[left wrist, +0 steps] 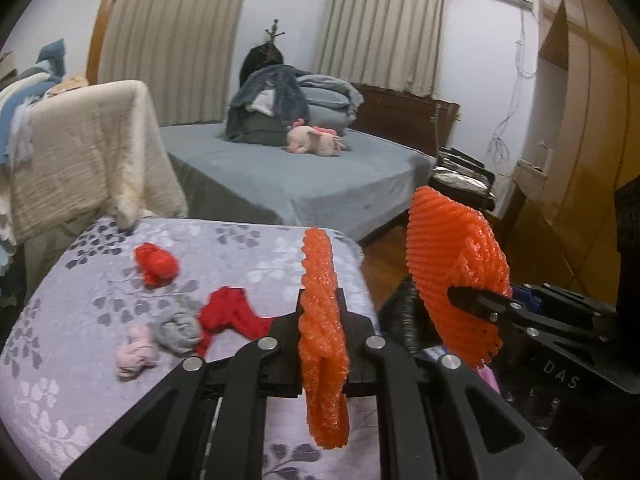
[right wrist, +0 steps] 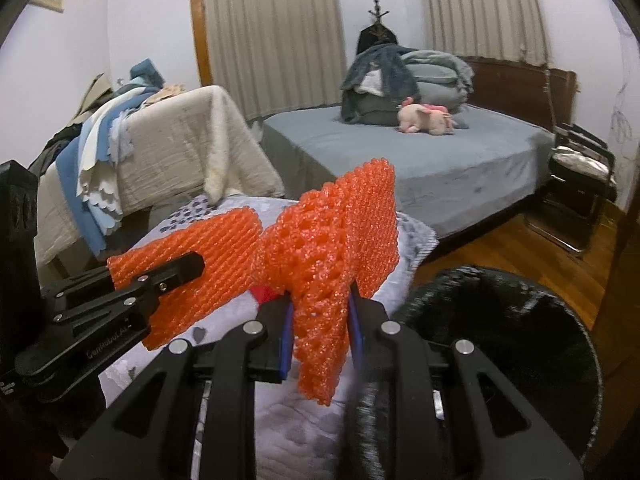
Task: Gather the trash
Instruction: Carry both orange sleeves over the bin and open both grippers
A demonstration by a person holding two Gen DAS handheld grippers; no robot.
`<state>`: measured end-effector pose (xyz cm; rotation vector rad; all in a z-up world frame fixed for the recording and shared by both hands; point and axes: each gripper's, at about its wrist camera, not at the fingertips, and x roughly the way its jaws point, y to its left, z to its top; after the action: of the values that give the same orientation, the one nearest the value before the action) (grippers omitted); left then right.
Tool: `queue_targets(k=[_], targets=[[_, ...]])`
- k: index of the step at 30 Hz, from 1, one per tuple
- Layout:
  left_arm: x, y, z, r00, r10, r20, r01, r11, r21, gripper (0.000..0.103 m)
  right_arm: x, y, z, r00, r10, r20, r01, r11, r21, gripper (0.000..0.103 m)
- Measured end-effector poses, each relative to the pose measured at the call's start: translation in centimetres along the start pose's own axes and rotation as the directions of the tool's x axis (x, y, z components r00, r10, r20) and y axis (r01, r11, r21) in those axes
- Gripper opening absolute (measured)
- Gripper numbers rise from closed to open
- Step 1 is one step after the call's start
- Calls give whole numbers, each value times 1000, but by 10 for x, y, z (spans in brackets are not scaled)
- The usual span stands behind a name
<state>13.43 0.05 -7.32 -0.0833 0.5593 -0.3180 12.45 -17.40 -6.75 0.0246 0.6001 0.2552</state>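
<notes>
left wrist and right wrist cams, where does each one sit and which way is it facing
Left wrist: sits behind the left gripper, facing across the floral-covered surface toward the bed; its own fingers clamp an orange foam net, and the right gripper enters from the right.
Right wrist: sits behind the right gripper, facing the same bed, above a black bin; its fingers clamp another orange foam net, and the left gripper enters from the left.
Shared: both nets, bed, pink plush toy, curtains.

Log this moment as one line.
left gripper: shut on foam net | right gripper: shut on second foam net | black bin: beside right
</notes>
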Motion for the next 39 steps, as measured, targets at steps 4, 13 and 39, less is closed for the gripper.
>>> queue_targets(k=[4,13,39], targets=[[7,-21,1,999,-34,-4,35,999,20,12,-13,-22,-4,999,-46,10,46,999,20,22],[21,-66,0,994,-108,-23,109,991,73,12,-39,-77,-23,987,-160,-4,160,985,68,22],[105,-167,-21,957,-244,-158,267,953,142,12,-22,-170,-82,948,-281,-150,302,943,138,22]])
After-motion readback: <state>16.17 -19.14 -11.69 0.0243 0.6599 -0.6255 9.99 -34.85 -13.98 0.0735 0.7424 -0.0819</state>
